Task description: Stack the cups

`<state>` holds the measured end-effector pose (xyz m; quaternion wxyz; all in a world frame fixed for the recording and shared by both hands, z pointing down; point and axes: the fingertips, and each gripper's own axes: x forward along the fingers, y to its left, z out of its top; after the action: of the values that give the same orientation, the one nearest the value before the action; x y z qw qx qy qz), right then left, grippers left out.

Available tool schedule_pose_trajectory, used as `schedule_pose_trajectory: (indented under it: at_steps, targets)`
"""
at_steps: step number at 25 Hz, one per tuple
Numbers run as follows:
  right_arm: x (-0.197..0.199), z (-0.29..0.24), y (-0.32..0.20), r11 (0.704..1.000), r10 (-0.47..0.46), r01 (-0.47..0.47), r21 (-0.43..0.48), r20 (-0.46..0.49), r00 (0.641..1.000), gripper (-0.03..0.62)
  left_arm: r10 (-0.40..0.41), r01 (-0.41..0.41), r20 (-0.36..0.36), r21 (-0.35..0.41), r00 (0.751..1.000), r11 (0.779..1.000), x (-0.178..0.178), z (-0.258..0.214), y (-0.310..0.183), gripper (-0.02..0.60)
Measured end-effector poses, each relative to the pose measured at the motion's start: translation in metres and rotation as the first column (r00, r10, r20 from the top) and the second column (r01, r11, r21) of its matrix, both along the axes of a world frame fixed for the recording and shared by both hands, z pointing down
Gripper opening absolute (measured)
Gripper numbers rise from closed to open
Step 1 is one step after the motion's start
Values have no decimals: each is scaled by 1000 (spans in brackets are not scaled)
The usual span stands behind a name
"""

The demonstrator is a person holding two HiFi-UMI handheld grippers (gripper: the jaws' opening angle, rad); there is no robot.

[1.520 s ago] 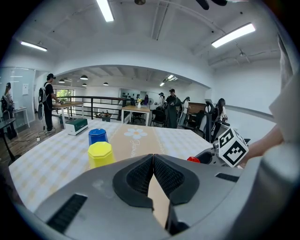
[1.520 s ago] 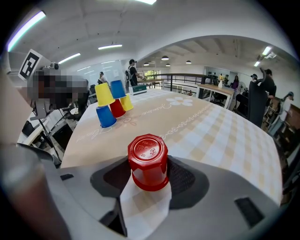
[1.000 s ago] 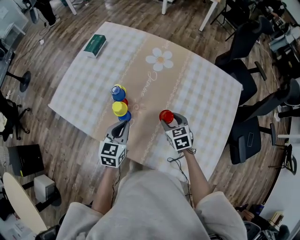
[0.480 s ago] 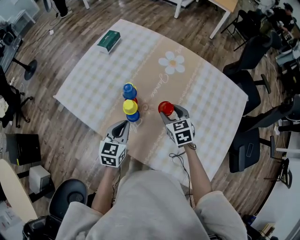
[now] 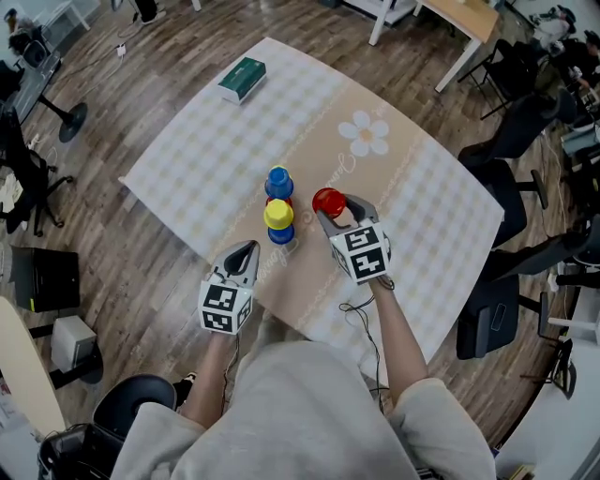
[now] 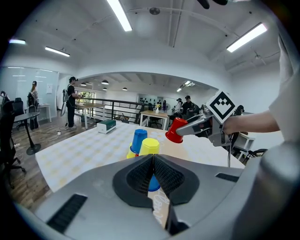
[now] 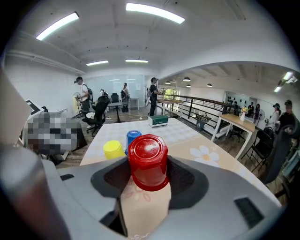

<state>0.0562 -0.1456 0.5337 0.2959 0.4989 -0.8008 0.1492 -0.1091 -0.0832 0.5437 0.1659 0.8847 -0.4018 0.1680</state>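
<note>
1. Gripping a red cup (image 7: 148, 159) between its two jaws, the right gripper (image 7: 149, 174) holds it tilted with the closed end uppermost. The left gripper view shows the cup clear of the table.
2. In the head view the red cup sits just to the right of the standing cups, near them but not touching.
3. The left gripper (image 6: 152, 161) has its jaws pressed together with nothing between them. It hangs over the near edge of the table (image 5: 178, 159), just short of the cups.
4. The standing cups are all inverted and form two small piles close together on the beige centre band.
5. The nearer pile has a yellow cup (image 5: 278, 215) on top of a blue cup (image 5: 281, 235).
6. The farther pile is topped by a second blue cup (image 5: 278, 178). Red and yellow edges show beneath it, though the order of those lower cups cannot be made out with confidence.
7. The surface is a pale chequered tablecloth with a beige band carrying a daisy print (image 5: 367, 134).
8. A green box (image 5: 242, 79) lies near the far left corner, well apart from the cups.
9. The table stands on a wood plank floor (image 5: 122, 253), and black office chairs (image 5: 511, 150) are on the right.
10. The gripper views show an open office with ceiling strip lights (image 6: 118, 14), a railing (image 7: 187, 105), desks, and people standing (image 6: 71, 101) in the background.
</note>
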Motion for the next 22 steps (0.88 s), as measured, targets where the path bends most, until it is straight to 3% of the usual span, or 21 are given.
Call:
schedule_pose_trajectory:
  at_steps: [9, 22]
  targets:
    - [-46, -24, -29, 995, -94, 93, 32, 24, 995, 235, -50, 50, -1, 3, 999, 999, -26, 0, -2, 14]
    - [-92, -19, -41, 984, -180, 180, 6, 32, 983, 236, -112, 112, 2, -6, 994, 994, -56, 2, -6, 14]
